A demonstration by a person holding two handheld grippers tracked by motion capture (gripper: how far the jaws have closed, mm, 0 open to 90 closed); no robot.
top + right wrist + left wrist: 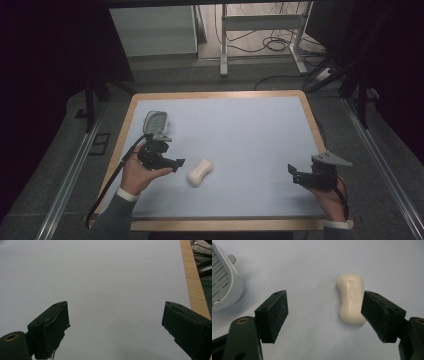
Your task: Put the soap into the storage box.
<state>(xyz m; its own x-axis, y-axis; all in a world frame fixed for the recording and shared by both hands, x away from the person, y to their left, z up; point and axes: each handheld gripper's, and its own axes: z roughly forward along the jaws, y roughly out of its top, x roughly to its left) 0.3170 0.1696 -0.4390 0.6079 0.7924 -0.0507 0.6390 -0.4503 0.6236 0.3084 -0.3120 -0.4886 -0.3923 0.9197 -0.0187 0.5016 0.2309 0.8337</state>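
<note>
Both grippers spread; left gripper [325, 315] jaw overlaps soap [351, 298] edge (embossing illegible).

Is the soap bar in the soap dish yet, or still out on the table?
Out. The soap bar lies flat on the table, apart from the soap dish.

A cream-white, waisted bar of soap [200, 172] [351, 298] with faint embossed lettering lay flat on the pale blue table mat [240, 135], just beyond the left gripper [176, 164] [324, 315], nearer its right jaw, whose tip overlapped it in the left gripper view. A white slotted plastic soap dish [156, 120] [223, 287] rested behind that gripper, well apart from the bar.
</note>
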